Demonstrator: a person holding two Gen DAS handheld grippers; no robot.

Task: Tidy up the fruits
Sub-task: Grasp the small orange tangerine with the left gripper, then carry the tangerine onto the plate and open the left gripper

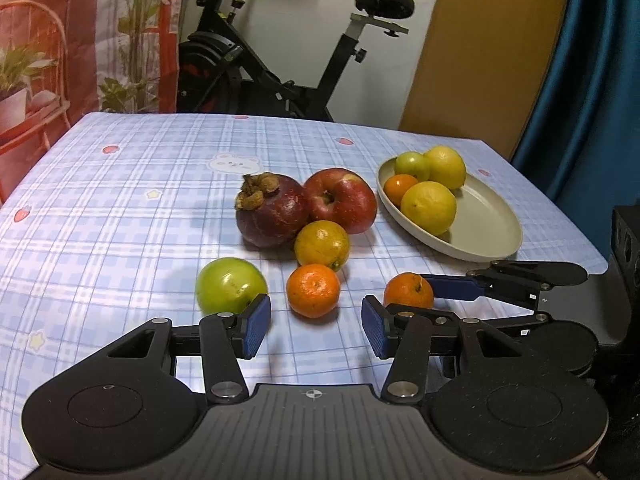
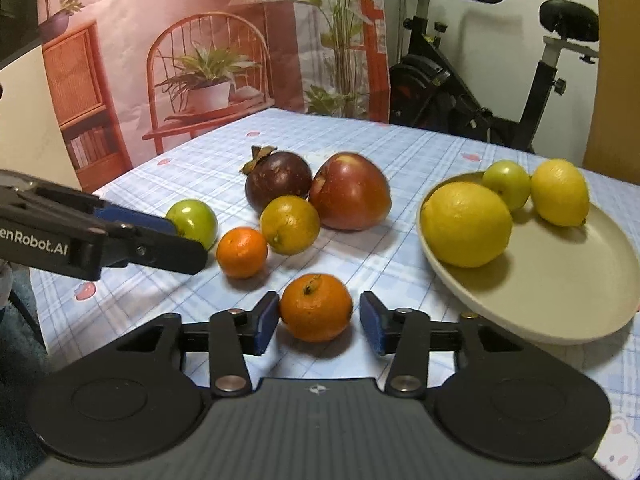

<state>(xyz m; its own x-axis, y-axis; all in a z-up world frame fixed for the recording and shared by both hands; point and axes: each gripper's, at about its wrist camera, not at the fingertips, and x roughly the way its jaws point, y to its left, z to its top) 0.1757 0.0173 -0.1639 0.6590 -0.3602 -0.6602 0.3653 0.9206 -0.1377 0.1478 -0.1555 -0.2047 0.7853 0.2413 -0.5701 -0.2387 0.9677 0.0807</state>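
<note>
Fruit is partly gathered: the beige plate point(image 2: 560, 300) already carries two lemons, a small green fruit and, in the left wrist view, a small orange, so I judge the sorting under way with most of it left. Loose on the checked worktop point(image 1: 120, 208) lie a mangosteen point(image 1: 272, 212), a red apple point(image 1: 342, 200), a yellow-green citrus point(image 1: 322, 244), a green apple point(image 1: 230, 286) and two tangerines. The right gripper point(image 2: 319, 322) stands wide, its blue pads either side of the near tangerine point(image 2: 316, 306), the left pad close against the peel, the right with a gap. The left gripper point(image 1: 316, 328) is wide too and holds nothing, the other tangerine point(image 1: 313, 290) just ahead of its pads
</note>
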